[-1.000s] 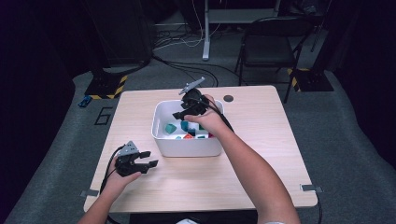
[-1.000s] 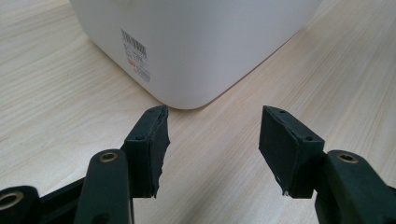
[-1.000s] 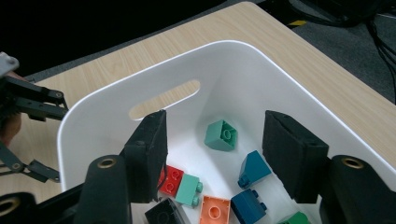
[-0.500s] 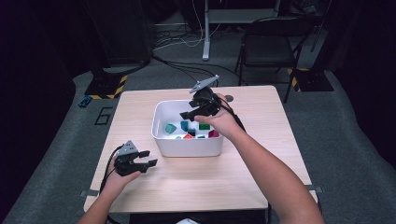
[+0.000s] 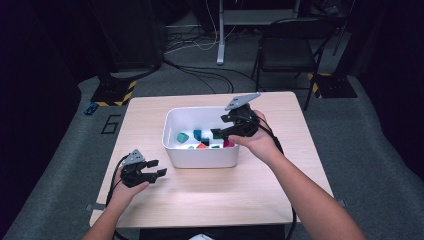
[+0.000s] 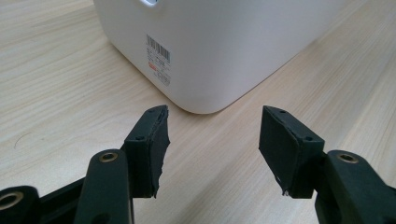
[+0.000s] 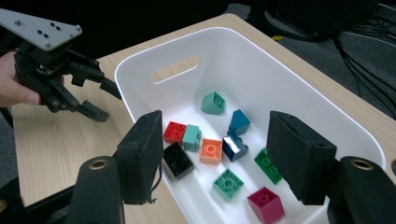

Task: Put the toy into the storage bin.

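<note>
Inside white bin (image 7: pixel 299 79) | bricks (image 7: pixel 211 150) partly hidden by right hand-held gripper (image 7: pixel 219 161)

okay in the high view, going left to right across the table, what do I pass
left claw → white bin → right claw, jaws apart over the bin's right part → bare table to its right edge.

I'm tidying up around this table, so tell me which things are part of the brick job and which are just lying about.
Part of the job:
- white bin
- coloured bricks inside it
- right tool, open above the bin, its jaws just opened, nothing between them
- left tool, open on the table

Just lying about:
- black chair
- floor cables
- small blue thing on the floor
</note>
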`<state>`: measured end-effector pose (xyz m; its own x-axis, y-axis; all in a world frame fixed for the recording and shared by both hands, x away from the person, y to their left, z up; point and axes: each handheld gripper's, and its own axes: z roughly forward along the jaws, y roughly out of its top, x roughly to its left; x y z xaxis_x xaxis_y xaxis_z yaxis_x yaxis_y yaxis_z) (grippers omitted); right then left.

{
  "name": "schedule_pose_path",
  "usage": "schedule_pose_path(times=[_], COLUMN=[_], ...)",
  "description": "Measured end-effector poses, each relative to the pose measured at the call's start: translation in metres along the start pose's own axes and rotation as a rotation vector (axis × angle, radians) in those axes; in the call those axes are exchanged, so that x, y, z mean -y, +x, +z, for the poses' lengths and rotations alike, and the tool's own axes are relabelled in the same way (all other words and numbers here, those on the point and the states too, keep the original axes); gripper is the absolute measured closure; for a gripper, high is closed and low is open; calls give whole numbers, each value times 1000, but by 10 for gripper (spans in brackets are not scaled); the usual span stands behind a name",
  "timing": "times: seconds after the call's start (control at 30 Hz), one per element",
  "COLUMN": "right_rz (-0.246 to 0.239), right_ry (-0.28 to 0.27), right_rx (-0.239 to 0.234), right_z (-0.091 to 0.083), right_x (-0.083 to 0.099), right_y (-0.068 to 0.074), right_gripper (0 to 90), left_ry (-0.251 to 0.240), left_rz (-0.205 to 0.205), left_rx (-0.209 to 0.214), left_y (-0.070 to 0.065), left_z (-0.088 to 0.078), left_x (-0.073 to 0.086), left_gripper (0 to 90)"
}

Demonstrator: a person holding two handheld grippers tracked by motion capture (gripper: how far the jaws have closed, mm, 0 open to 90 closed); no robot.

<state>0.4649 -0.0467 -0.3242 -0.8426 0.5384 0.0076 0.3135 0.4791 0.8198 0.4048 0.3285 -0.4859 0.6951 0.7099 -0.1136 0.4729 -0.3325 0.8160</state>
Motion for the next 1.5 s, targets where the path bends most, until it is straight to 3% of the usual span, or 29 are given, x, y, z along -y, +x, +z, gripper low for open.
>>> schedule_pose_path(times=[0.3,0.53,0.8,0.97,1.23,1.5], right_rz=[27,21,25,63,117,154], right_ry=[-10,-31,-13,-3,8,38], right_rx=[33,31,28,37,50,107], right_z=[-26,-31,-18,-4,11,20], right_x=[30,53,90,111,141,168], right_y=[6,21,36,37,30,20], right_gripper=[361,361,363,364,366,365], left_ry=[-1,-11,8,13,26,48], left_rz=[-8,-15,-3,-5,1,17], left_rx=[-9,-18,-24,-26,-33,-41], left_y=[2,3,4,3,3,4], left_z=[-1,0,-1,0,1,3], left_x=[0,1,1,1,2,2], left_gripper=[423,422,422,420,418,412])
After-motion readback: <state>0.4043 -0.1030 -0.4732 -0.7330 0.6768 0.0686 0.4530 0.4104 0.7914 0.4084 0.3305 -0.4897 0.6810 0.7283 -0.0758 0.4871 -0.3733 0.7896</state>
